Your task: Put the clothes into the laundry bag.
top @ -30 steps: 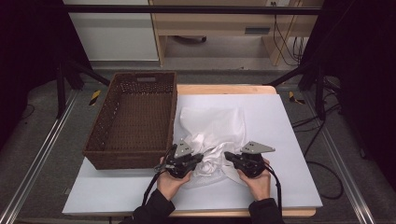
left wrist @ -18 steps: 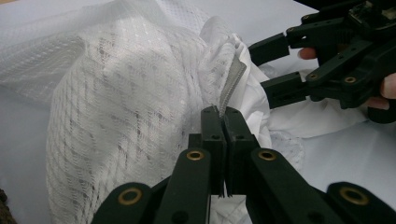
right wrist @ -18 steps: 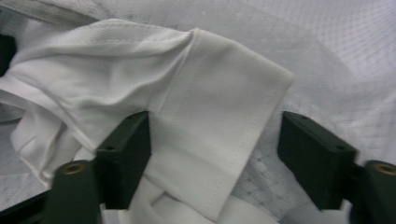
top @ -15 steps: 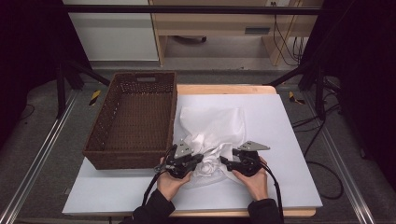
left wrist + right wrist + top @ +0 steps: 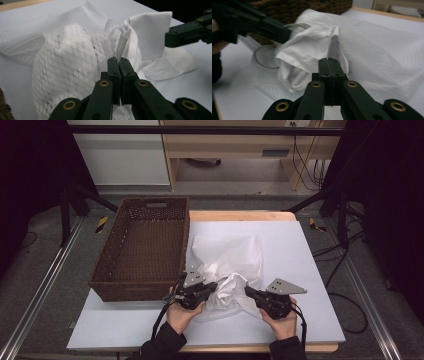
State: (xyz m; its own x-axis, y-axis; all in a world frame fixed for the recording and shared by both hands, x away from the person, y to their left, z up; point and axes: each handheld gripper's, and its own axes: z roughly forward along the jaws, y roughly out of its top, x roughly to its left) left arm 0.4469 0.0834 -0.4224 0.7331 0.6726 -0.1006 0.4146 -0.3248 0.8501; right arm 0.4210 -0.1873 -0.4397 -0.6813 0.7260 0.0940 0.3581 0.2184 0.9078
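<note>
Your left hand-held gripper (image 5: 117, 61) is clamped on the mesh bag (image 5: 62, 57) tab, your right hand-held gripper (image 5: 329, 60) on the white cloth (image 5: 312, 47); the bag mouth lies between them, nearer the left.

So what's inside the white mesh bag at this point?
White cloth bunches out of the white mesh bag at its opening; more of it shows faintly through the mesh. The left hand-held gripper pinches the bag's edge, the right hand-held gripper the cloth. Anything deeper is covered.

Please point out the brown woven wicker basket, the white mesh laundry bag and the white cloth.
brown woven wicker basket (image 5: 119, 285) high view, near wall.
white mesh laundry bag (image 5: 62, 57) left gripper view, bulging side.
white cloth (image 5: 307, 50) right gripper view, upper fold.
</note>
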